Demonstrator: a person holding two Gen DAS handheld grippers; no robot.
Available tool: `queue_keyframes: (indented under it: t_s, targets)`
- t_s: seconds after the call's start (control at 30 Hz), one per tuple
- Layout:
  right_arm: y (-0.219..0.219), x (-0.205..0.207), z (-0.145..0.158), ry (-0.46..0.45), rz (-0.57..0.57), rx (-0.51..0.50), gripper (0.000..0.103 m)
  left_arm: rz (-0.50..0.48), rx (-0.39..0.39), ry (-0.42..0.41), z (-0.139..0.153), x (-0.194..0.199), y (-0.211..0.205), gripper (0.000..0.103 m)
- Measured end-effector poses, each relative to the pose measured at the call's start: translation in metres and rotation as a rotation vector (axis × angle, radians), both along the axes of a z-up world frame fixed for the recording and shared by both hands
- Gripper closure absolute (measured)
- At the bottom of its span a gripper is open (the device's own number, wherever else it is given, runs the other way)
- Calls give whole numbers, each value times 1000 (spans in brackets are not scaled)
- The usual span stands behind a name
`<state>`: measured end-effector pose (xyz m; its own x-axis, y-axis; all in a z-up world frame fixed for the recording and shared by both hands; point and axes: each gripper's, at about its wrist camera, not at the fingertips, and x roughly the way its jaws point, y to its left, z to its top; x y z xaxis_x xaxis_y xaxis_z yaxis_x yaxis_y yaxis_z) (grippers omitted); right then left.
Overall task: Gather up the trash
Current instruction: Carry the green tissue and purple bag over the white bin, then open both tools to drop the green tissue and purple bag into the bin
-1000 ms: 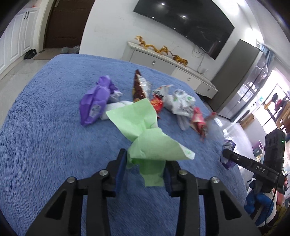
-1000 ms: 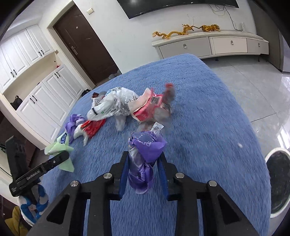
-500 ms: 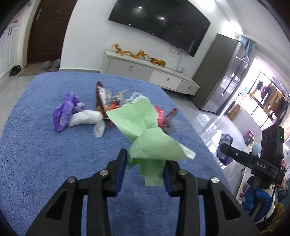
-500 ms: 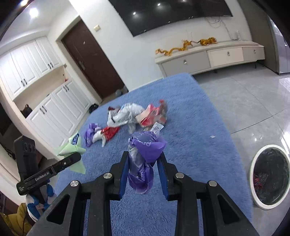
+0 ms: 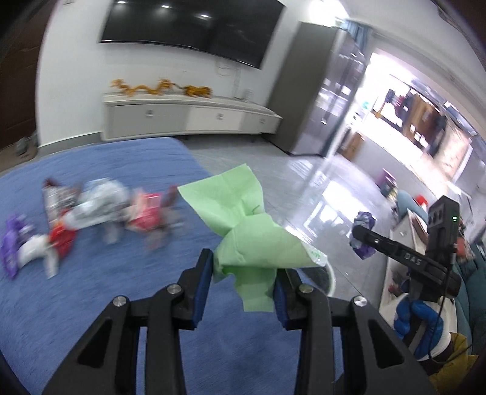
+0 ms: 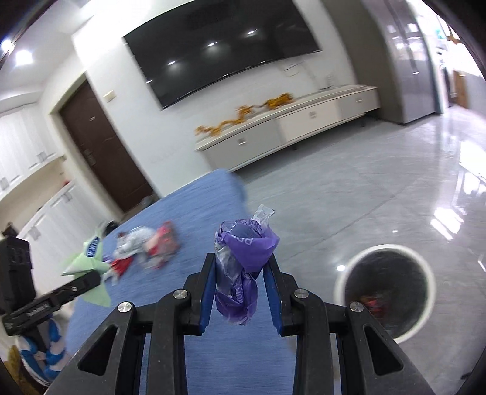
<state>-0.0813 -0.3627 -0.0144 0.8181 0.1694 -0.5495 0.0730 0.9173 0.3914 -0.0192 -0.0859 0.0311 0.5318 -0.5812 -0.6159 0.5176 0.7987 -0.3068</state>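
My left gripper [image 5: 243, 267] is shut on a crumpled green wrapper [image 5: 243, 224], held above the blue carpet [image 5: 91, 303]. My right gripper [image 6: 240, 273] is shut on a crumpled purple wrapper [image 6: 243, 258], held up near the carpet's edge. A white-rimmed trash bin [image 6: 384, 291] with a black liner stands on the floor, lower right in the right wrist view; its rim [image 5: 329, 273] shows behind the green wrapper in the left wrist view. Several wrappers [image 5: 91, 209] lie in a pile on the carpet, blurred; they also show in the right wrist view [image 6: 145, 246].
A glossy grey tiled floor [image 6: 364, 197] lies right of the carpet. A low white TV cabinet [image 5: 188, 117] stands along the far wall under a wall TV [image 5: 188, 27]. A dark door [image 6: 100, 152] and white cupboards [image 6: 39, 200] stand at the left.
Both grippers have swung right, away from the wrapper pile and toward the bin, each still holding its wrapper. The bin has come closer in the right wrist view.
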Motion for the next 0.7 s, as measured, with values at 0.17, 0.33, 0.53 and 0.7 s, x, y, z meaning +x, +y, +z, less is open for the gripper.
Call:
queue_keyframes:
  t_s: [0.17, 0.33, 0.53, 0.7]
  targets:
    - [-51, -6, -17, 29, -125, 21, 74, -140, 31, -7, 1, 13, -82, 69]
    - [-95, -2, -47, 87, -204, 66, 74, -257, 81, 2, -10, 24, -166, 68]
    - [-129, 14, -82, 166, -252, 101, 74, -349, 119, 49, -36, 38, -249, 66]
    - [-152, 24, -110, 222, -280, 120, 72, -375, 130, 80, -55, 56, -298, 60]
